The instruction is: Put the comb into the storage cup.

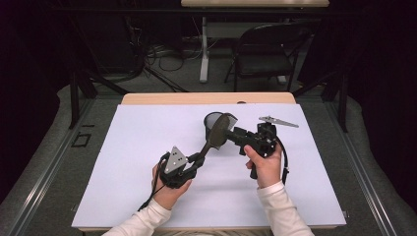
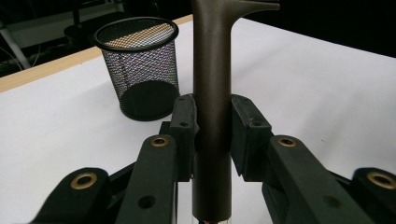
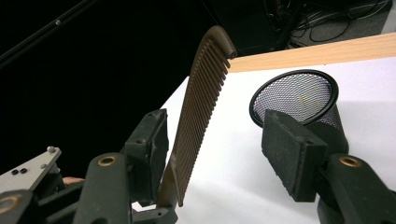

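The left gripper [image 1: 193, 161] pinches the brown comb [image 1: 217, 132] by its handle, tilting the toothed end up beside the mesh pen cup [image 1: 212, 119], probably to hand it over. The right gripper [image 3: 219, 154] straddles the teeth, jaws spread, one pad near them, not yet clamped.

The brown comb [image 2: 212, 93] was a long plastic one with a slim handle and a row of fine teeth along one side of its wider end [image 3: 198, 116]. It was off the table, slanting up from its gripped handle near the middle of the white mat towards the far edge, its toothed end just in front of the black mesh cup [image 1: 215, 124].
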Available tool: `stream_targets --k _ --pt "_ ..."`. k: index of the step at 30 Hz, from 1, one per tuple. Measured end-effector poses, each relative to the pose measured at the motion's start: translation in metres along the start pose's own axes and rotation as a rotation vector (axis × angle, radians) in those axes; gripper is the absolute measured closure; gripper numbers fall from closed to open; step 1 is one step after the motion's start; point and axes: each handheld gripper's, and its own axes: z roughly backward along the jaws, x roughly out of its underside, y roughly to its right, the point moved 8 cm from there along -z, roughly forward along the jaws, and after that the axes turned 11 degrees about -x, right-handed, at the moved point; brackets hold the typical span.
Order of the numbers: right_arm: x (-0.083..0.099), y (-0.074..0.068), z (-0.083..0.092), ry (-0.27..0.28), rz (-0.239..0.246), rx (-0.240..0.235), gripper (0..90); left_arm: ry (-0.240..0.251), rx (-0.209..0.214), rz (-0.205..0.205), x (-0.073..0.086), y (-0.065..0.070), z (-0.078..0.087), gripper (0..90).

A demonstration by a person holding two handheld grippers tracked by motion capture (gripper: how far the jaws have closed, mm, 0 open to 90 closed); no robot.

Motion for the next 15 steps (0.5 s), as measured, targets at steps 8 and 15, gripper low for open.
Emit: stream_targets --k 8,15 --pt "0.0005 0.0032 0.0008 0.002 -0.015 -0.010 48.6 -0.007 0.010 -0.011 0.0021 0.0053 -0.0008 72.6" --pt "0.0019 0.0047 0.0004 -0.002 -0.026 -0.017 56.1 -0.009 0.020 -0.019 0.0034 0.0093 -0.0014 72.6"
